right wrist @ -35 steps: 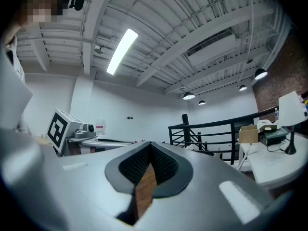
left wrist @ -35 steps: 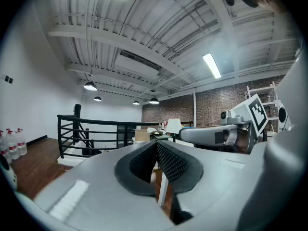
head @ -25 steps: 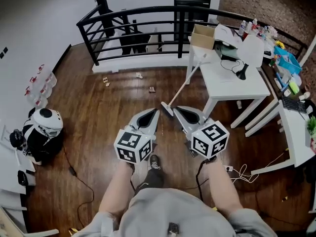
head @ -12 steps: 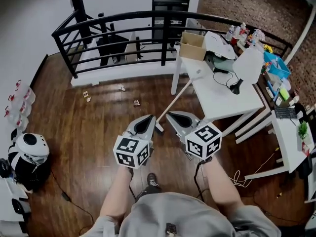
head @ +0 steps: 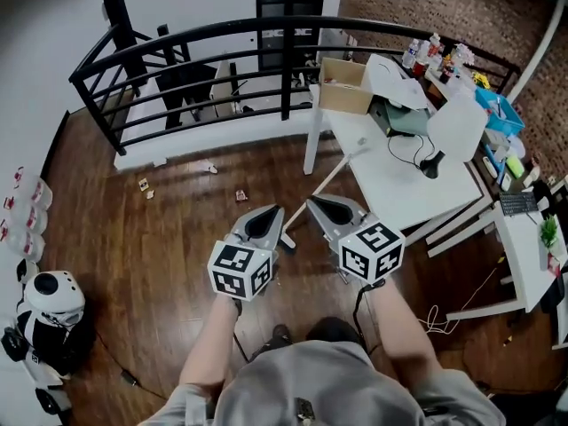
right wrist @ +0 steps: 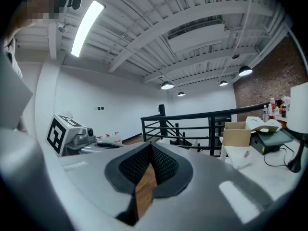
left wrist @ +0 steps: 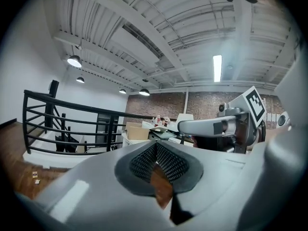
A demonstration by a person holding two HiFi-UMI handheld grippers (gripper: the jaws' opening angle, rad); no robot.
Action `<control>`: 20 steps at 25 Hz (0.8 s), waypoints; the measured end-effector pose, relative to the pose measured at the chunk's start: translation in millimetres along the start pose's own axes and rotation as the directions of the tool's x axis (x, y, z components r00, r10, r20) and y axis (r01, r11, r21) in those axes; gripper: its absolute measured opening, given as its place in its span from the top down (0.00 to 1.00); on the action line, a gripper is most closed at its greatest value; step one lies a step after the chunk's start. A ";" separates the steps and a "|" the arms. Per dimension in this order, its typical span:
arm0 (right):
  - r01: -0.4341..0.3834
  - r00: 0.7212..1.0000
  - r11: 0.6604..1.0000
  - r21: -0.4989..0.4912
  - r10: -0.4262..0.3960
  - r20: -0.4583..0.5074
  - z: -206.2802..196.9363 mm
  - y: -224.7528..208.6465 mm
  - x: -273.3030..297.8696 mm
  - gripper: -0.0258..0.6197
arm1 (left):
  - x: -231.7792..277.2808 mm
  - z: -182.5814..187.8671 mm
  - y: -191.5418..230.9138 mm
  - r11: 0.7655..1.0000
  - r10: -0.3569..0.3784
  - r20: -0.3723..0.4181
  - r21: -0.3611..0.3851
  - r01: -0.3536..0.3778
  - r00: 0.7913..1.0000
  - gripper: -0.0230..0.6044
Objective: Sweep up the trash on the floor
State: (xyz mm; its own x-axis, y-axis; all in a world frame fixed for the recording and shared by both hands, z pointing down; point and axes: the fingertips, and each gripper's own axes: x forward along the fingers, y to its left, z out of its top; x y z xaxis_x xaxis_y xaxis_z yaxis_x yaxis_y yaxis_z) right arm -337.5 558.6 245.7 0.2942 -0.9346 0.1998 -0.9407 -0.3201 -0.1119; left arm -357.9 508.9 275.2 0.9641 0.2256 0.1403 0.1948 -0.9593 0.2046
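Left claw (head: 275, 213) and right claw (head: 313, 204) are both pinched fully together with nothing between the pads. In the left gripper view the left claw (left wrist: 155, 161) shows only a sliver of wood floor below its closed pads, and the right gripper view shows the same for the right claw (right wrist: 150, 163). They sit side by side, tips pointing toward the black railing (head: 204, 38).

Against a second ago, both claws have travelled forward across the floor with the person. The trash scraps (head: 240, 195) then lay well ahead of the tips. Now the closest one is just ahead and to the left of the left claw, with two more (head: 212, 169) (head: 143, 185) farther out on the same side. The left gripper view catches scraps (left wrist: 36, 175) low at its left edge.

The broom (head: 324, 187) leans with its handle top against the white table (head: 399, 185), ahead and to the right of the right claw. Its head rests on the floor between the two claws. It was at their tips a second ago and is now slightly behind them. Neither claw touches it.

The cardboard box (head: 344, 85) on the table lies beyond the right claw. The panda figure (head: 53, 298) has slid from beside the left claw to well behind it on the left.
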 end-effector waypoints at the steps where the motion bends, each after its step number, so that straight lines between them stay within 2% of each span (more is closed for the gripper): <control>1: 0.012 1.000 1.000 0.007 -0.012 -0.006 -0.8 -10.2 4.8 0.96 | 10.3 -0.7 3.8 1.000 -0.008 -0.007 0.000 0.008 1.000 0.95; 9: 0.035 0.999 0.998 0.045 -0.035 -0.007 -4.6 -115.4 35.8 0.96 | 118.7 -5.1 26.4 1.000 -0.009 -0.053 0.014 0.010 0.999 0.95; 13: 0.009 1.000 0.999 0.037 -0.009 0.004 6.2 -160.9 63.1 0.96 | 167.5 -1.5 35.3 1.000 -0.011 -0.071 0.007 0.012 0.997 0.95; 20: -0.041 0.999 0.998 0.037 0.042 -0.027 3.1 -225.3 96.5 0.96 | 236.0 10.0 58.1 0.999 0.034 -0.068 -0.005 -0.035 0.997 0.95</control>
State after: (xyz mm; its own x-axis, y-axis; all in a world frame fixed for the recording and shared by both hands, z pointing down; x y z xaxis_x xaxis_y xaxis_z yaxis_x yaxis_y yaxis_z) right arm -96.6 540.1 287.2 0.2497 -0.9428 0.2208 -0.9451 -0.2869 -0.1561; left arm -117.3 504.8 310.6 0.9556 0.2037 0.2127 0.1603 -0.9656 0.2048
